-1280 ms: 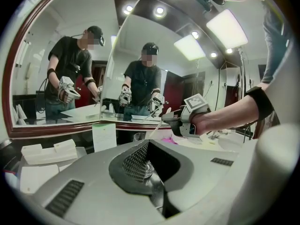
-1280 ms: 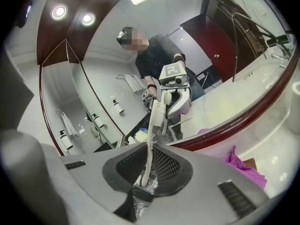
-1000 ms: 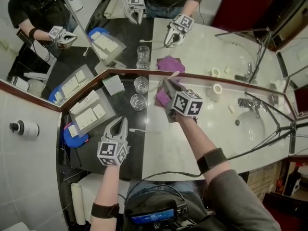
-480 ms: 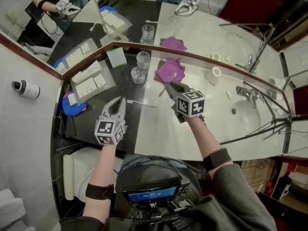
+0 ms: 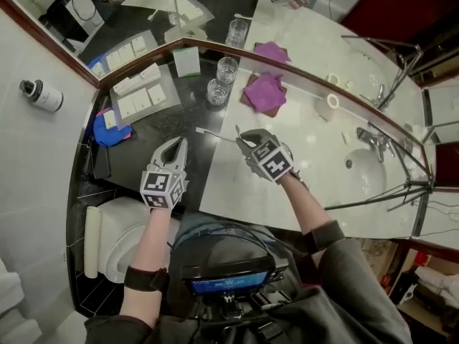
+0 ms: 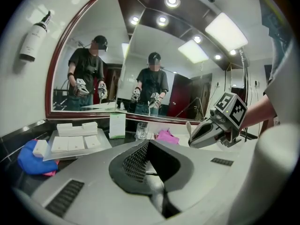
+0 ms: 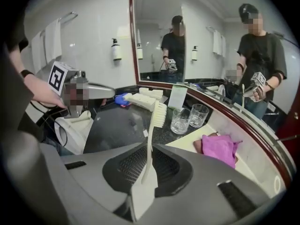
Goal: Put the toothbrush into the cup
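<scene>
**Toothbrush (image 7: 151, 135) pinched in my right claw (image 7: 146, 175), cup not yet reached.**

Head view: my right claw points toward 11 o'clock above the pale counter (image 5: 315, 167). The nearer glass cup (image 5: 217, 92) stands on that same line, still well apart, with a second glass (image 5: 227, 69) just behind it. My left claw (image 5: 175, 146) hangs at 9 o'clock over the dark counter (image 5: 161, 117), off to one side of the route to the cup. Left gripper view: my left jaws are pressed together on nothing, and I judge that hand is only waiting. Right gripper view: my right jaws clamp the tail of the toothbrush handle, with the bristles up at 12 o'clock and both glasses at 1 o'clock. I judge the tail grip leaves the whole length free to drop into the cup.
</scene>
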Action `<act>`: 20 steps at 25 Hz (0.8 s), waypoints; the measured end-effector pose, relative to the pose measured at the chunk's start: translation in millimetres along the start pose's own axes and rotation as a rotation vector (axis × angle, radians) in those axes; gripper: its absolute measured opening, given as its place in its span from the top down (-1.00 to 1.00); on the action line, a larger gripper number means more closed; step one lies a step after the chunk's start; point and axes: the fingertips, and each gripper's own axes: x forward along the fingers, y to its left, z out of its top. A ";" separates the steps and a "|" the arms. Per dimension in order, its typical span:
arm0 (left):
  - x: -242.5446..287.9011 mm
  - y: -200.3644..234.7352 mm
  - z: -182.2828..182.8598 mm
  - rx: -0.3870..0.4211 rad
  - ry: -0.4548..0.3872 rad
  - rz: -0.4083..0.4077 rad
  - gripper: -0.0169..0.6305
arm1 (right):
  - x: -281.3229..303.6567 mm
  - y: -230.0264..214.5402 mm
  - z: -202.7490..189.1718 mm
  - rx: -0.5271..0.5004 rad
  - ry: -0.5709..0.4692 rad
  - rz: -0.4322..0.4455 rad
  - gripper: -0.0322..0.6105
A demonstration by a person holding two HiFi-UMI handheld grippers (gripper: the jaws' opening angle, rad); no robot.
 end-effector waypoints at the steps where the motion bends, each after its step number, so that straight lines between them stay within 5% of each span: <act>1: -3.2 2.9 -2.7 -0.005 -0.001 0.006 0.95 | 4.7 7.2 -0.9 -0.033 0.029 0.012 0.73; 12: -30.1 35.5 -23.0 -0.064 -0.010 0.067 0.95 | 70.4 63.8 -26.8 -0.372 0.309 0.111 0.73; 20: -46.6 62.2 -35.8 -0.090 -0.003 0.106 0.95 | 128.6 86.1 -36.6 -0.431 0.394 0.134 0.73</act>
